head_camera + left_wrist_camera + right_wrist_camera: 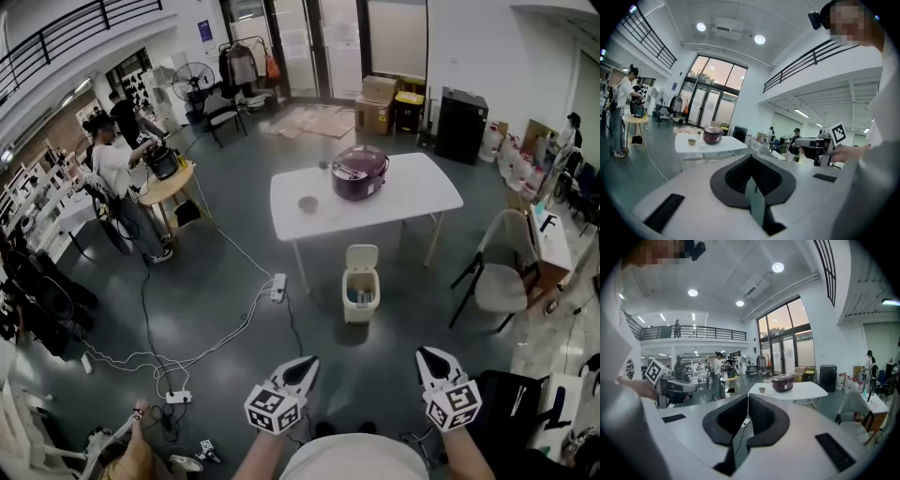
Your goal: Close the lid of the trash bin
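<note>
Just in front of the white surface [412, 202], the trash bin [361, 298] stands on the floor, lid [362, 256] upright. Left gripper [308, 361] and right gripper [424, 353] hang well short of it, fingers [730, 420] pressed together, empty. A hard off-centre push could tip or slide the light bin.

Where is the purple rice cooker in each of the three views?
Head view: purple rice cooker at upper centre, on the white table.
Left gripper view: left of centre, small, on that table.
Right gripper view: slightly right of centre, on that table.
Shared landmark: the white table.
</note>
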A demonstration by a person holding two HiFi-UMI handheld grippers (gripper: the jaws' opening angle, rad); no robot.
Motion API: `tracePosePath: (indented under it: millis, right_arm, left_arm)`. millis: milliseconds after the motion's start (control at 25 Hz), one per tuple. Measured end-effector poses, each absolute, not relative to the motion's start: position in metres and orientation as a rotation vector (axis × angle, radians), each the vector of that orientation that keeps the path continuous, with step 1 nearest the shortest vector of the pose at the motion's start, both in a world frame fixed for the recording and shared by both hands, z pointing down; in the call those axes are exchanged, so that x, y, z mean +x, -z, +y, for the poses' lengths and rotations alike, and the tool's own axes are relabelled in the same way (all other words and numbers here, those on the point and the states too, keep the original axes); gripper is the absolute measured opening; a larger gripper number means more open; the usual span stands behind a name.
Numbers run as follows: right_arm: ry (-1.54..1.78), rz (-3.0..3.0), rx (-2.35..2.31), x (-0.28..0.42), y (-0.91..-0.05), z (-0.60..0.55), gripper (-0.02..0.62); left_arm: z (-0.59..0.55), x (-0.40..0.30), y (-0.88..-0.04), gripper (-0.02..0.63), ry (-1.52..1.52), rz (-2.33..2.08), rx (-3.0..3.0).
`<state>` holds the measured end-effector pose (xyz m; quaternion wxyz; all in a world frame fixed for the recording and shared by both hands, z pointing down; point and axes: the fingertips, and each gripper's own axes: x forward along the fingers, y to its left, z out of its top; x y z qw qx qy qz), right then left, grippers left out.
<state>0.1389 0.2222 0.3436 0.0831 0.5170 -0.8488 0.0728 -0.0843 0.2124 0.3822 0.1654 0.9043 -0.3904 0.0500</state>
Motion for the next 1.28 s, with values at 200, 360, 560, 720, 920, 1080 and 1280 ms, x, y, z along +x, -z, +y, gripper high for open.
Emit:
tracePosePath:
  millis: [200,360,560,720,920,1080,1280]
  right_arm:
    - [-0.220,-2.548,1.534,0.146,-0.347,0.223,0.055]
    - [-0.227,-2.550,1.526,0.152,-0.343,0.222,0.084]
    - [-0.232,-2.556,1.514,0.163,-0.347,0.224,0.111]
    - [-0.237,-2.573,1.498,0.173,-0.351,0.226,0.124]
    - [-0.248,-2.590,1.467,0.189,-0.355,0.229,0.124]
    - [-0.265,-2.595,1.455,0.202,-0.362,0.229,0.123]
    - [-0.298,-2.585,1.452,0.212,-0.369,0.228,0.121]
  left_arm:
    - [0.215,-0.079,-0.384,0.015,-0.146,-1.121,2.565]
    - [0.216,-0.074,-0.384,0.015,-0.153,-1.137,2.555]
    - [0.220,-0.064,-0.388,0.015,-0.153,-1.156,2.546]
    - [0.226,-0.057,-0.391,0.015,-0.155,-1.172,2.539]
    - [0.232,-0.044,-0.396,0.015,-0.154,-1.197,2.523]
    - [0.234,-0.038,-0.396,0.015,-0.151,-1.222,2.511]
    - [0.235,-0.033,-0.402,0.015,-0.161,-1.233,2.488]
